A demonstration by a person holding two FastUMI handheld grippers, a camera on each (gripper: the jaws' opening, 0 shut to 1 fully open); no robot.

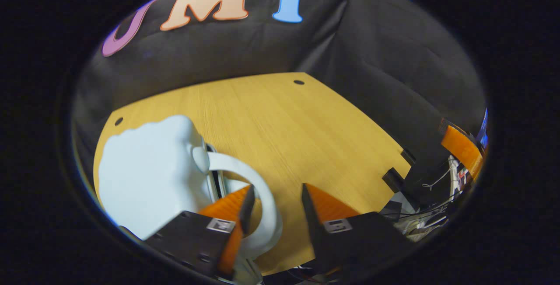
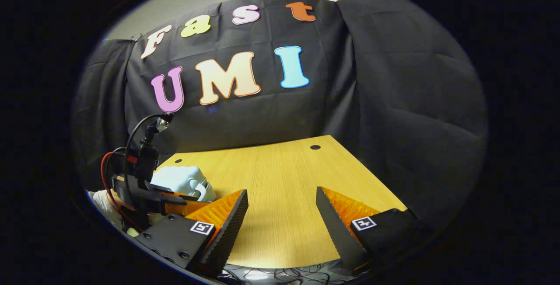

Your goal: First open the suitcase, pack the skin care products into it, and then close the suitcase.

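Suitcase (image 1: 148, 171) sits at the left edge of the desk (image 1: 297, 136), pale blue, hard-shelled and ribbed, with a white looped handle (image 1: 258, 189) arching off its near side. We see it closed, so by our reading the opening step is not yet done. The left tool (image 1: 274, 204) is spread, one finger tucked inside the handle loop and the other out over bare wood; nothing is pinched. The right tool (image 2: 282, 208) is spread too, hanging over the middle of the desk, well apart from the case. In the right gripper view the left tool shows at the left, just beside the case.

We judge the shell stiff, smooth and likely slippery, and probably light enough to skid on the wood if pulled sideways. The handle is the surest grip for steadying it; the seam where the two halves meet looks the place to lift from, though we cannot tell where a latch or zip lies.

The desk is light wood, flat, with small dark holes near its far corners. Black cloth walls close the booth behind and to the right; cables hang past the right edge
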